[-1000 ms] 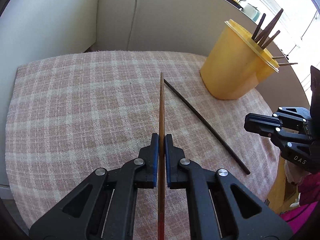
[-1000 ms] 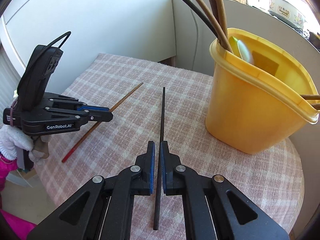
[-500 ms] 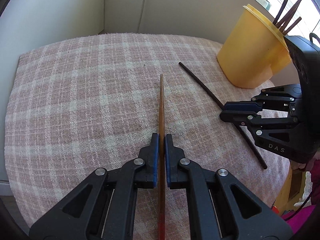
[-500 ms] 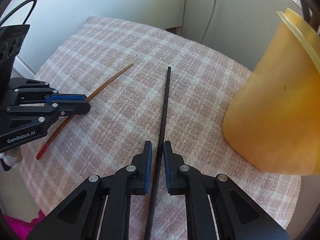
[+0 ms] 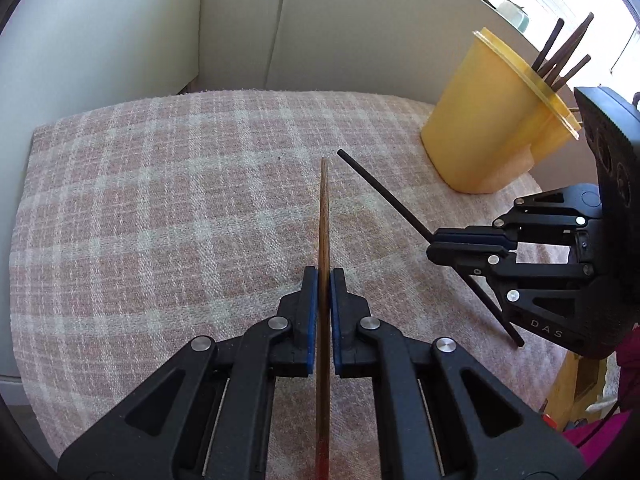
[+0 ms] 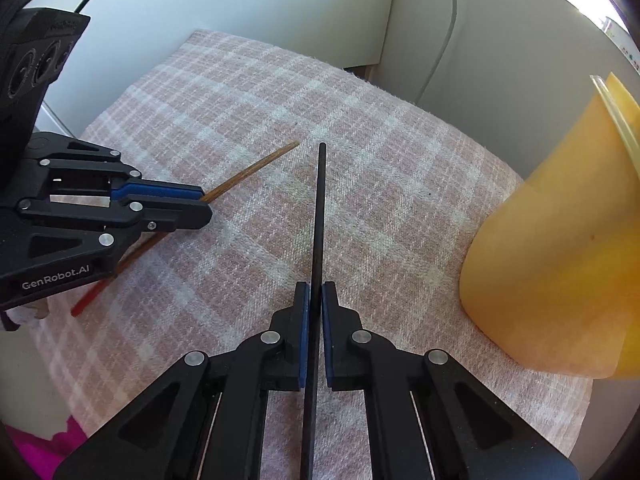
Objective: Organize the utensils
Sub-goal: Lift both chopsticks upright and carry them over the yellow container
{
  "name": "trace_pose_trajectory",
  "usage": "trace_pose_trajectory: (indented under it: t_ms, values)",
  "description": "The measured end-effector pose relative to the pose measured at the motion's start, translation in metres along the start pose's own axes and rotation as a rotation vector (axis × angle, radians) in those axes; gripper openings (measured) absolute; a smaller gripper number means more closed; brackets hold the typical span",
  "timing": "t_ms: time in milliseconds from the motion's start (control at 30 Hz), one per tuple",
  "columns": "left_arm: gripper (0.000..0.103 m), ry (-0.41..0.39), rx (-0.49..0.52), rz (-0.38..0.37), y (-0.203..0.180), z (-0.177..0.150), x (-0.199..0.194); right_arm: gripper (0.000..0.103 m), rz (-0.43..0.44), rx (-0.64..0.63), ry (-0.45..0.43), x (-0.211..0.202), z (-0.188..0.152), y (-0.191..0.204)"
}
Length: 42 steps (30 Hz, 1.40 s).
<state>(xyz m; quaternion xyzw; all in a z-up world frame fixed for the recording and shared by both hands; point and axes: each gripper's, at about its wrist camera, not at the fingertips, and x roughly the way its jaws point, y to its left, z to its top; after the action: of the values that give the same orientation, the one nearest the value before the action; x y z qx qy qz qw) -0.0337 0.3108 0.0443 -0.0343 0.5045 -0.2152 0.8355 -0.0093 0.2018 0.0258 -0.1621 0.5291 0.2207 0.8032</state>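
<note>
My left gripper [image 5: 324, 276] is shut on a brown wooden chopstick [image 5: 324, 216] with a red end, held low over the pink checked cloth [image 5: 160, 208]. My right gripper [image 6: 314, 290] is shut on a black chopstick [image 6: 319, 208], also just above the cloth. Each gripper shows in the other's view: the right one [image 5: 434, 242] with the black stick [image 5: 380, 190], the left one [image 6: 204, 206] with the brown stick [image 6: 256, 170]. A yellow plastic holder [image 5: 480, 128] with several dark chopsticks [image 5: 560, 56] stands at the back right.
White walls [image 5: 120, 20] and a grey panel [image 5: 360, 32] with a cable close off the back of the table. The holder [image 6: 560, 248] stands close to the right of my right gripper. The cloth's edge [image 6: 80, 320] drops off at the front left.
Both grippers have closed onto their chopsticks and hold them. The right gripper has come forward along the black stick. The sticks' tips now point close together.
</note>
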Motion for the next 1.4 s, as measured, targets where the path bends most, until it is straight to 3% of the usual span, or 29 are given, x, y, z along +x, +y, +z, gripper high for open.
trace_pose_trajectory:
  t_ms: [200, 400, 833, 1400]
  values:
    - [0.004, -0.126, -0.016, -0.046, 0.008, 0.005, -0.054, 0.004, 0.042, 0.029, -0.128, -0.049, -0.017, -0.004]
    - [0.004, -0.209, 0.013, -0.081, -0.008, 0.012, -0.088, 0.004, 0.068, 0.062, -0.266, -0.098, -0.033, -0.009]
    - [0.004, -0.329, 0.084, -0.128, -0.060, 0.036, -0.113, 0.004, 0.072, 0.170, -0.492, -0.167, -0.060, -0.041]
    - [0.004, -0.460, 0.196, -0.243, -0.127, 0.067, -0.154, 0.004, -0.007, 0.273, -0.685, -0.234, -0.071, -0.089]
